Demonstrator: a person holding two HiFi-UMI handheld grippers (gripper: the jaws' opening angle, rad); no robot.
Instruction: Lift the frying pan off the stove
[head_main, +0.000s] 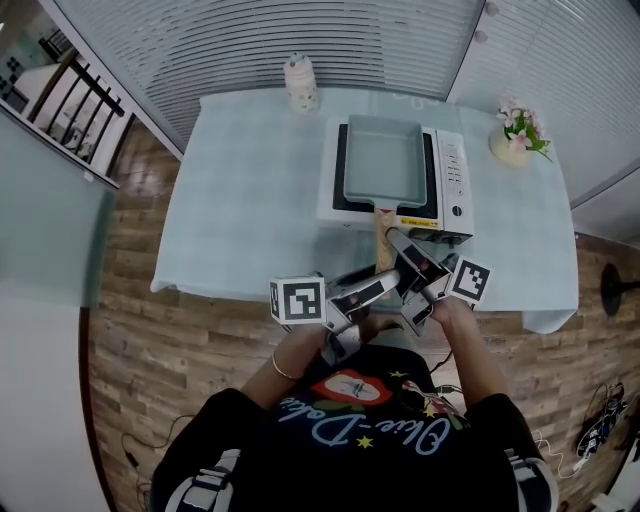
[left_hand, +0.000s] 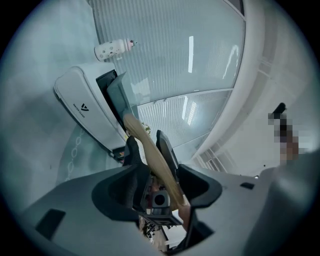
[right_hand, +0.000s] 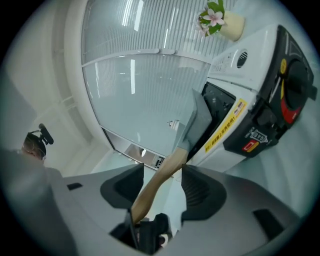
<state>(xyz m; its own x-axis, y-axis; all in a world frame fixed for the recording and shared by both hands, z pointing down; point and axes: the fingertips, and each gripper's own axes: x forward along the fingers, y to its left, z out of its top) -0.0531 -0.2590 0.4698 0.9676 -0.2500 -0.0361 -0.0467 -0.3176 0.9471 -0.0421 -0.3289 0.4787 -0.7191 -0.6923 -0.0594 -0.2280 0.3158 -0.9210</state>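
Straddling 1 pan handle (head_main: 384, 230): left claw (left_hand: 147, 144), right claw (right_hand: 162, 171), both agape.

**Colours and patterns, quick pass**

From my feed, the frying pan (head_main: 383, 160) is grey-blue and its handle (right_hand: 172, 159) is tan wood. The stove (head_main: 452, 175) is white with a black top, a yellow strip and a red-and-black knob. The counter (head_main: 250, 190) has a pale mint cloth with a faint grid. The bottle (head_main: 301, 84) is white with small dots. The flowers (head_main: 522, 125) are pink with green leaves, in a cream pot. The floor (head_main: 150, 350) is brown planks. The left gripper (left_hand: 149, 150) and right gripper (right_hand: 162, 175) are grey with black fingers (right_hand: 198, 188). Their cubes (head_main: 297, 300) are white with black squares. The shirt (head_main: 300, 460) is black with a red-and-white print.
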